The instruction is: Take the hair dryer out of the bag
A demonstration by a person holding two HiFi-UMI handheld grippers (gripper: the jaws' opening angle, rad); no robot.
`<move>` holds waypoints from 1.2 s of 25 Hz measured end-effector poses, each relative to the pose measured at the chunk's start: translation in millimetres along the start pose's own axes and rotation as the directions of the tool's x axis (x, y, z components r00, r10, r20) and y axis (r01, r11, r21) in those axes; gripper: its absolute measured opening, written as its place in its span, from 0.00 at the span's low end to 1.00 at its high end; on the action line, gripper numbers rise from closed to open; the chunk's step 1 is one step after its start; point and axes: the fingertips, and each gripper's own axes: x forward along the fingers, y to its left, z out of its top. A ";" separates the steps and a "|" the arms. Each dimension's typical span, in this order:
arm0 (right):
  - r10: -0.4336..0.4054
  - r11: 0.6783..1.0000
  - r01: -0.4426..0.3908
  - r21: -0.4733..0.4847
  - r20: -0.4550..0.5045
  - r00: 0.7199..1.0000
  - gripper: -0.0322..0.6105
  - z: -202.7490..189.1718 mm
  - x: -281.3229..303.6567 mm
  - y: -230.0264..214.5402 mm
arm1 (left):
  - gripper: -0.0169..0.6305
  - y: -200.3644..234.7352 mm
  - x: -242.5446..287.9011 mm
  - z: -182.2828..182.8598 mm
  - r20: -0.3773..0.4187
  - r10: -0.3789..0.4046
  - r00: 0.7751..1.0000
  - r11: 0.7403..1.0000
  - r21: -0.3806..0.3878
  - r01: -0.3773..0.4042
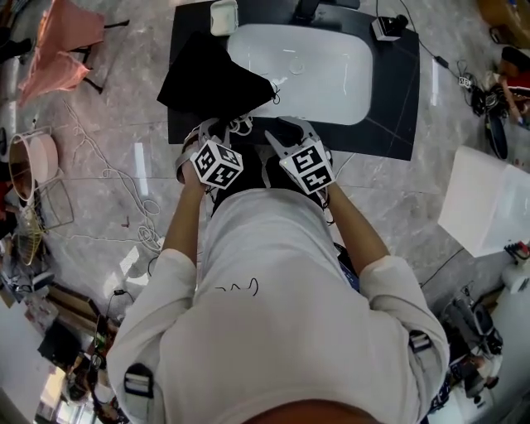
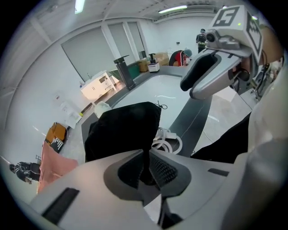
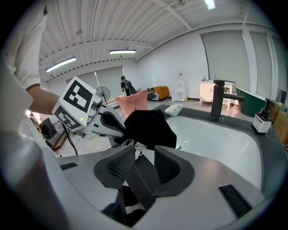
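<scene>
A black cloth bag point(image 1: 211, 79) lies on the dark counter left of the basin, its mouth toward me. White coiled cable point(image 2: 166, 143) shows at the bag's mouth; the hair dryer's body is hidden. My left gripper point(image 2: 146, 156) has its jaws nearly together with the bag's black edge pinched between the pads. My right gripper point(image 3: 145, 156) is shut on a flat fold of black fabric point(image 3: 139, 179) that runs slantwise between its pads, with white cable point(image 3: 133, 146) just beyond. In the head view both grippers sit side by side at the counter's near edge, under their marker cubes point(image 1: 217, 163).
A white basin point(image 1: 302, 70) is sunk in the dark counter point(image 1: 397, 99), with a black faucet point(image 3: 217, 105) behind it and a small white dish point(image 1: 224, 16) at its far left. Cables point(image 1: 116, 182) trail across the marble floor. A pink cloth point(image 1: 62, 41) hangs at the left.
</scene>
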 end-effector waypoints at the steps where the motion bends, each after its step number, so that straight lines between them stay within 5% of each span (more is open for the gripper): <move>1: -0.006 1.000 0.006 -0.001 0.001 1.000 0.26 0.2 2.8 -0.4 | 0.10 3.5 -0.8 0.3 0.008 -0.009 1.000 1.000 -0.013 0.009; 9: -0.025 1.000 0.025 0.015 -0.020 0.999 0.26 10.8 21.6 10.5 | 0.08 54.5 -11.1 15.9 0.156 -0.044 0.987 0.971 -0.225 0.079; 21: -0.018 1.000 0.018 0.009 -0.049 0.999 0.26 40.5 67.7 37.7 | 0.08 114.4 -10.5 25.1 0.254 -0.067 0.965 0.959 -0.251 0.133; 30: -0.061 0.998 0.063 0.025 -0.073 0.995 0.28 54.1 119.7 40.2 | 0.08 141.5 3.6 34.0 0.299 -0.197 0.934 0.957 -0.146 0.249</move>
